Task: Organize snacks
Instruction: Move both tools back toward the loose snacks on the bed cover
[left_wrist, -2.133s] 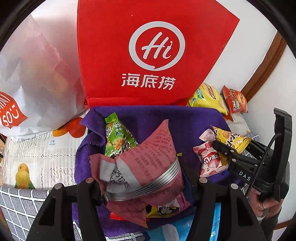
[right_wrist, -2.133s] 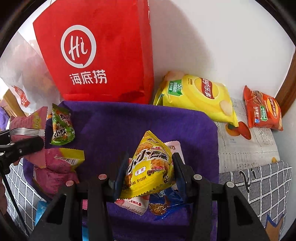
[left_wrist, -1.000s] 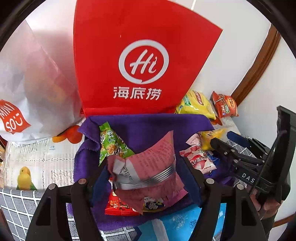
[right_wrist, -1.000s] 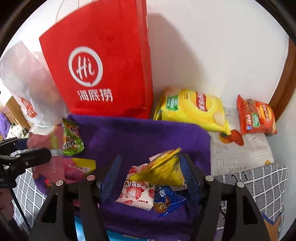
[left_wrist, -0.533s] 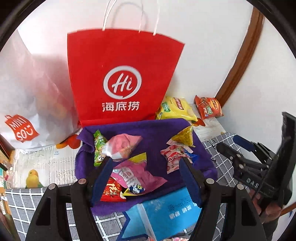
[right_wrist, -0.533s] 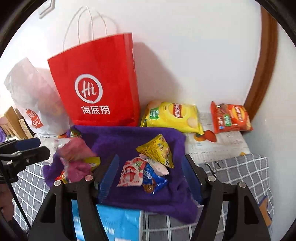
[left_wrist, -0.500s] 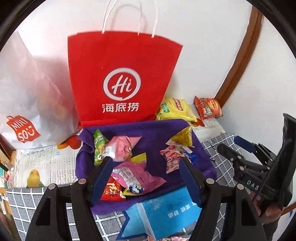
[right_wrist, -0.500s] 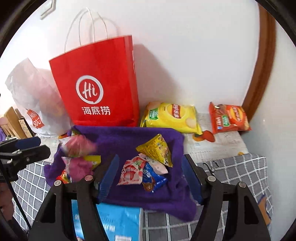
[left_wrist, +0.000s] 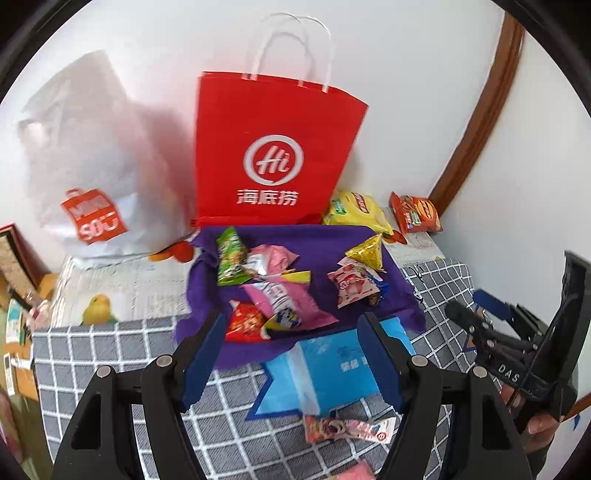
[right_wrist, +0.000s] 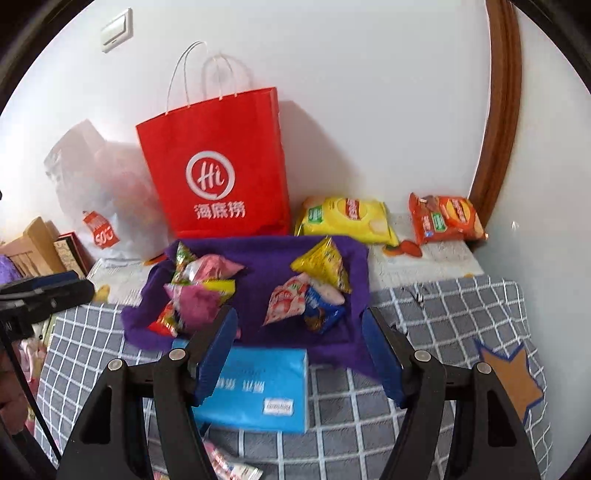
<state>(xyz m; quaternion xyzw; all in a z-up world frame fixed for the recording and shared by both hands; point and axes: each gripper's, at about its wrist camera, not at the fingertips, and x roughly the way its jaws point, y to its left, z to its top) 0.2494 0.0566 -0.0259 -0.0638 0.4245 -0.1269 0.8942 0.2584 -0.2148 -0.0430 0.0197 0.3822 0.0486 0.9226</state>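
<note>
A purple cloth (left_wrist: 317, 251) (right_wrist: 266, 266) lies on the checked cover with two heaps of snack packets. The left heap holds a green packet (left_wrist: 231, 256), pink packets (left_wrist: 284, 295) (right_wrist: 199, 295) and a red one (left_wrist: 245, 319). The right heap holds a yellow triangular packet (left_wrist: 367, 253) (right_wrist: 325, 264), a strawberry packet (left_wrist: 351, 286) (right_wrist: 286, 301) and a blue one (right_wrist: 325, 312). My left gripper (left_wrist: 293, 358) is open and empty, hanging above the cloth's near edge. My right gripper (right_wrist: 299, 354) is open and empty too, also back from the cloth.
A red paper bag (left_wrist: 277, 155) (right_wrist: 218, 166) stands against the wall, a white plastic bag (left_wrist: 92, 166) to its left. Yellow crisps (right_wrist: 347, 218) and an orange packet (right_wrist: 447, 218) lie at the right. A blue pack (right_wrist: 258, 384) and a pink wrapper (left_wrist: 347, 430) lie nearer.
Both grippers let go of their packets, the pink one on the left heap and the yellow one on the right, then pulled back and up. The whole red bag now shows.
</note>
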